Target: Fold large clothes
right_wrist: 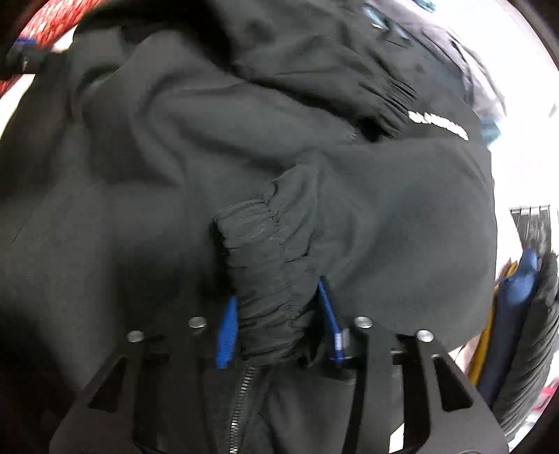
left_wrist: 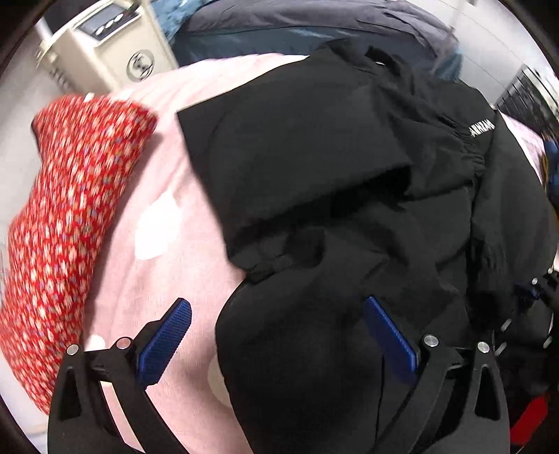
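A large black jacket [left_wrist: 332, 157] with a white logo [left_wrist: 482, 128] lies partly folded on a pink sheet [left_wrist: 167, 223]. My left gripper [left_wrist: 276, 302] hovers open over the jacket's near left edge, one blue pad over the sheet and the other over black cloth, nothing pinched. In the right wrist view the jacket [right_wrist: 174, 157] fills the frame. My right gripper [right_wrist: 276, 291] is shut on the jacket's gathered elastic band [right_wrist: 265, 265], with the cloth bunched between both blue pads. A zipper [right_wrist: 241, 394] runs just below the pads.
A red floral garment [left_wrist: 66, 223] lies at the left of the sheet. A beige appliance [left_wrist: 104, 45] stands behind it, and dark blue cloth [left_wrist: 297, 24] lies at the back. Hanging dark and yellow clothes [right_wrist: 517, 321] show at the right.
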`<state>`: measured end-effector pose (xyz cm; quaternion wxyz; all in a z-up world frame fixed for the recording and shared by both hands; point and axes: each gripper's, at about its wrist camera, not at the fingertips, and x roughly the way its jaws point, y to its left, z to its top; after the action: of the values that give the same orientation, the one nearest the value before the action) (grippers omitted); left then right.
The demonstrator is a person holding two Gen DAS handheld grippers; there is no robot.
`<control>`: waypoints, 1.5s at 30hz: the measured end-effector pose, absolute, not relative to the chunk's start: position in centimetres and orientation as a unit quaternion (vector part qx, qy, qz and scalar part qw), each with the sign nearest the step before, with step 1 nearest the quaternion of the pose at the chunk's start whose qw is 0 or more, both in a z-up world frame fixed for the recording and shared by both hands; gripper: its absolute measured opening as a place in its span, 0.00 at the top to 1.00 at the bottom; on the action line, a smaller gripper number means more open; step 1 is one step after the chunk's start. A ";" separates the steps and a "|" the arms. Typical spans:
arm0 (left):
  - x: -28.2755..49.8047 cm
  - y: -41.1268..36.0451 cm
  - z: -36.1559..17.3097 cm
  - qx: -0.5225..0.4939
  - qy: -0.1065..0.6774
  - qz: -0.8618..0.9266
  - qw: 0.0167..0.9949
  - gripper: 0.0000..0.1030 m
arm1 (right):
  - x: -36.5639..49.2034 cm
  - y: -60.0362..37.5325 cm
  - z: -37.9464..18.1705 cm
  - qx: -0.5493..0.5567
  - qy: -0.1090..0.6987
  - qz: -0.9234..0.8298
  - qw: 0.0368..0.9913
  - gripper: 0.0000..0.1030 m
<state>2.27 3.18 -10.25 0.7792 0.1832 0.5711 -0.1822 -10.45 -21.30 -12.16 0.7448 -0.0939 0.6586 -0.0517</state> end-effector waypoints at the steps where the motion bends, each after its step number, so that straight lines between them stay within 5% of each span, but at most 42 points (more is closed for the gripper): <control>1: 2.1 2.6 -9.9 0.195 0.564 -0.189 0.780 0.06 | -10.7 -23.1 -11.3 -0.065 0.650 -0.075 0.753 0.72; 6: 2.2 -1.4 -8.9 0.249 0.515 -0.220 0.790 0.06 | -12.9 -34.1 -3.3 0.094 0.555 -0.211 0.799 0.75; 15: 2.7 -13.6 -9.1 0.363 0.413 -0.300 0.779 0.06 | -19.8 -49.8 11.7 0.204 0.357 -0.368 0.834 0.76; 19: 3.6 -18.9 -10.7 0.386 0.407 -0.305 0.770 0.06 | -21.8 -55.2 14.6 0.212 0.314 -0.412 0.829 0.76; 24: 4.0 -23.2 -13.3 0.420 0.417 -0.298 0.749 0.06 | -25.6 -63.3 11.7 0.329 0.302 -0.458 0.769 0.74; 27: 4.2 -24.8 -15.5 0.441 0.441 -0.295 0.723 0.05 | -28.6 -66.1 8.4 0.401 0.307 -0.483 0.716 0.54; 29: 4.5 -25.5 -16.3 0.449 0.443 -0.292 0.719 0.05 | -30.7 -66.7 6.1 0.459 0.294 -0.481 0.687 0.24; 30: 4.7 -25.8 -16.5 0.449 0.442 -0.292 0.720 0.06 | -32.2 -66.4 5.1 0.493 0.277 -0.484 0.668 0.24; 32: 5.1 -26.1 -16.8 0.439 0.455 -0.305 0.712 0.19 | -34.4 -65.6 4.1 0.526 0.247 -0.478 0.659 0.24; 34: 5.7 -26.4 -16.8 0.416 0.483 -0.335 0.693 0.49 | -35.5 -64.4 4.0 0.524 0.246 -0.479 0.660 0.24; 39: 7.0 -25.6 -14.7 0.368 0.497 -0.357 0.700 0.92 | -36.6 -61.3 4.6 0.493 0.262 -0.480 0.677 0.24; 45: 11.8 -18.5 -6.6 0.222 0.488 -0.331 0.777 0.96 | -36.0 -56.7 7.8 0.402 0.251 -0.507 0.720 0.24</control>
<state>11.76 -18.55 -6.55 0.7768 0.2215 0.4881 -0.3307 -36.00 -56.68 7.83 0.7198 0.4019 0.2507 -0.5074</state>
